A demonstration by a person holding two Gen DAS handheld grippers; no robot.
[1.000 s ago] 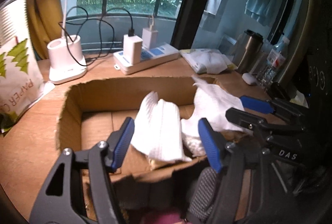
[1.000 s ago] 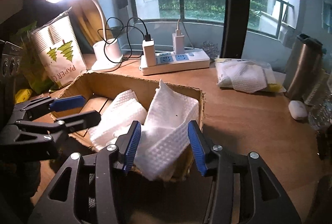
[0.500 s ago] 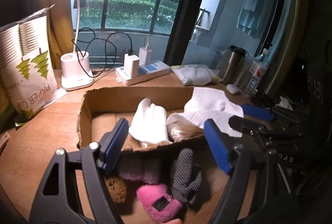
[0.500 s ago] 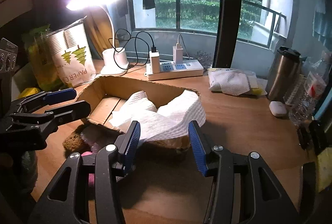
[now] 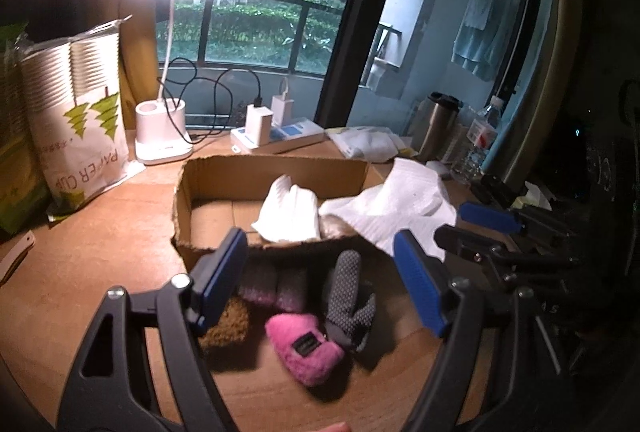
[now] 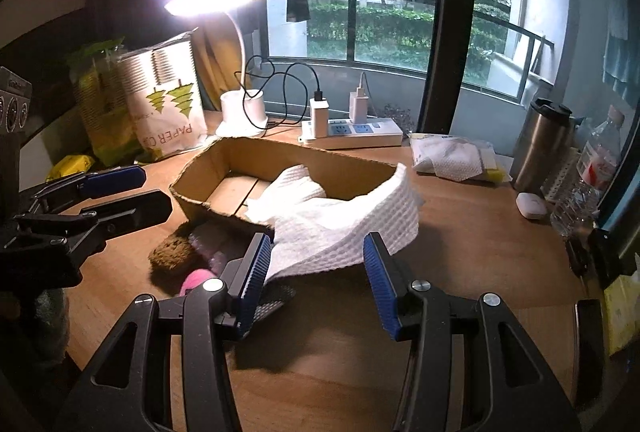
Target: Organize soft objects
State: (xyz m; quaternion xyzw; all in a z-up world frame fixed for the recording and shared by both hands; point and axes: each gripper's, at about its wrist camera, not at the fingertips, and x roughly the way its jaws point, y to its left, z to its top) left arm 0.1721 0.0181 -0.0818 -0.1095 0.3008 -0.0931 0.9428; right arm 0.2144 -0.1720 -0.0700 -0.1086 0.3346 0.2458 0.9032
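Note:
A cardboard box (image 5: pixel 272 171) (image 6: pixel 224 159) stands on the desk. A folded white cloth (image 5: pixel 290 209) lies inside it, and a second white cloth (image 6: pixel 348 228) (image 5: pixel 400 207) drapes over its near right corner. In front of the box lie a pink plush (image 5: pixel 304 348), a grey mitten (image 5: pixel 348 296), a brown fuzzy piece (image 5: pixel 228 324) and a purple knit piece (image 5: pixel 272 284). My left gripper (image 5: pixel 320 280) (image 6: pixel 156 189) hovers open above these, holding nothing. My right gripper (image 6: pixel 318 280) (image 5: pixel 480 228) is open just short of the draped cloth's edge, its pads off it.
Behind the box stand a lit desk lamp (image 5: pixel 160 139), a power strip (image 6: pixel 352 133) with chargers and a paper-cup bag (image 5: pixel 80 135). At the right are a cloth packet (image 6: pixel 456 155), a steel tumbler (image 6: pixel 544 143), a water bottle (image 6: pixel 592 167) and a small white case (image 6: pixel 530 205).
Both grippers drew back and up from the box, bringing the soft items in front of it into view. The left jaws widened. The right-hand cloth flopped down over the box rim.

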